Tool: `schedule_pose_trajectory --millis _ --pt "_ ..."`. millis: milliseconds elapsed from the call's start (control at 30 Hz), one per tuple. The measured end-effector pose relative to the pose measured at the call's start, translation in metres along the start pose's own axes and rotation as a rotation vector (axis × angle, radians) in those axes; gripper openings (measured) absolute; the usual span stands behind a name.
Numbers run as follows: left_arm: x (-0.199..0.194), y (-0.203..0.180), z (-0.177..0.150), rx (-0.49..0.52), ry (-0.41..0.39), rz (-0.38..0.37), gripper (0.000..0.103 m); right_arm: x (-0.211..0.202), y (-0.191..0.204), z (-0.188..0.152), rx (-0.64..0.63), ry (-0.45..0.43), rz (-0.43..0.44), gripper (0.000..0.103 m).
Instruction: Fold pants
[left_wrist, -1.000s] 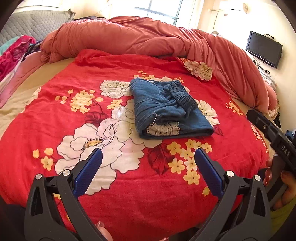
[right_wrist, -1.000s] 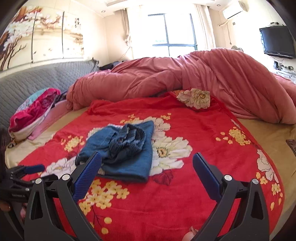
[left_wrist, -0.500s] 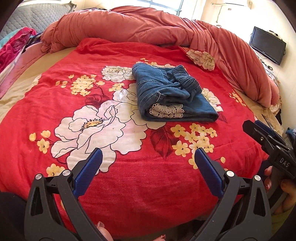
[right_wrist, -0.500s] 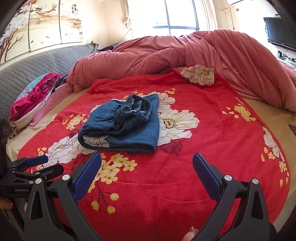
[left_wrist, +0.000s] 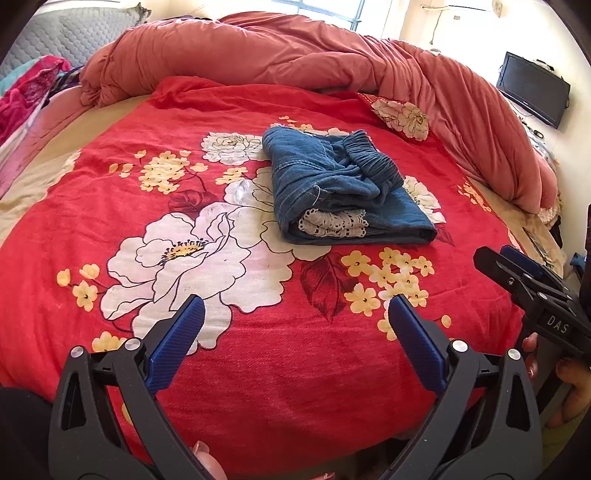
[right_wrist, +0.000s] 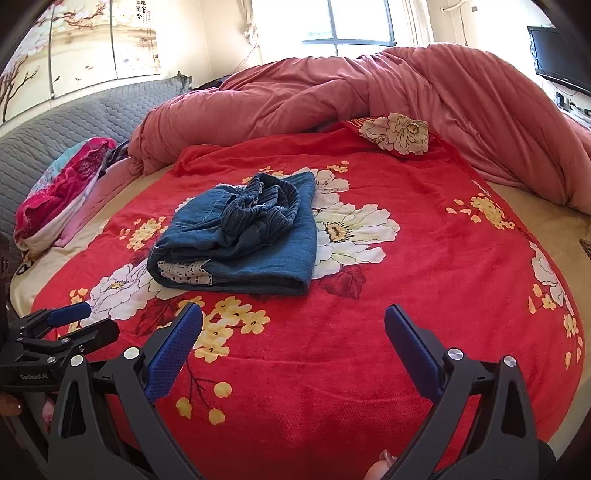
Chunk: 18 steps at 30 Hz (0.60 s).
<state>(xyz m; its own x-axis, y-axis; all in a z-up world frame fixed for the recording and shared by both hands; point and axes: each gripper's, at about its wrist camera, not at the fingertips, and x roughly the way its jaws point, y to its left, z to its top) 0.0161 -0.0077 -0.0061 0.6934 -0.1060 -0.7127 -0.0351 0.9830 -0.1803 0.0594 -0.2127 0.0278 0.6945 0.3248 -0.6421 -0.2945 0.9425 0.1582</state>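
The blue denim pants lie folded in a compact bundle on the red floral blanket, with white lace trim at the near end and the elastic waistband bunched on top. They also show in the right wrist view. My left gripper is open and empty, held near the bed's front edge, well short of the pants. My right gripper is open and empty, also back from the pants. Each gripper appears in the other's view: the right one and the left one.
A rumpled pink duvet runs along the back and right of the bed. A floral pillow lies by it. Bright pink bedding sits at the left against a grey headboard. A TV hangs on the right wall.
Both grippers have drawn back and tilted down toward the bed's front edge. The pants lie unmoved and both grippers stay open.
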Motion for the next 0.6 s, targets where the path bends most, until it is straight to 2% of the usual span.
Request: schedule_pose_trajectory --millis 600 --pt "0.0022 -0.0012 0.0019 0.002 0.01 0.0 0.093 0.0026 0.0027 0.0 -0.008 0.012 -0.007 0.098"
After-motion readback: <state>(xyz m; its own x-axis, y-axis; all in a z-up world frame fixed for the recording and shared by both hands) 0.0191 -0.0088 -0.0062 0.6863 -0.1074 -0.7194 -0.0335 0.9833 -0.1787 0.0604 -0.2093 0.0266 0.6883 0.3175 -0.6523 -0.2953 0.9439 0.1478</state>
